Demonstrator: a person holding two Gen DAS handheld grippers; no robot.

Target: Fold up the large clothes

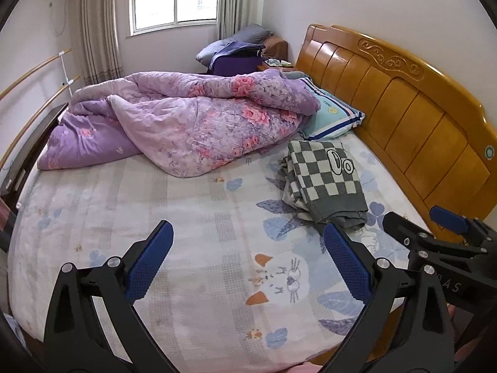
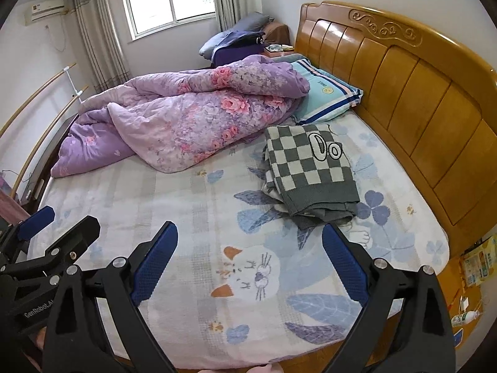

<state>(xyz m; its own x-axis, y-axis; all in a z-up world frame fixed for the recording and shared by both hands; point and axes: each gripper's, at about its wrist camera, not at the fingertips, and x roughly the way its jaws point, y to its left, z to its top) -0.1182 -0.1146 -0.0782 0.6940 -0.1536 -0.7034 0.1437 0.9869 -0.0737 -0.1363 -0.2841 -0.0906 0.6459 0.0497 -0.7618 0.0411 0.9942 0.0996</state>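
A grey-and-white checked garment lies folded in a small stack on the bed's right side, near the wooden headboard. My left gripper hangs open over the cat-print sheet, short of the stack and to its left. In the right wrist view my right gripper is open too, above the same sheet, with the stack just beyond its right finger. Each gripper shows at the edge of the other's view: the right gripper and the left gripper. Neither holds anything.
A rumpled purple floral quilt fills the far half of the bed, partly covering a teal striped pillow. The wooden headboard bounds the right side. Bottles and packets lie on the floor at the right.
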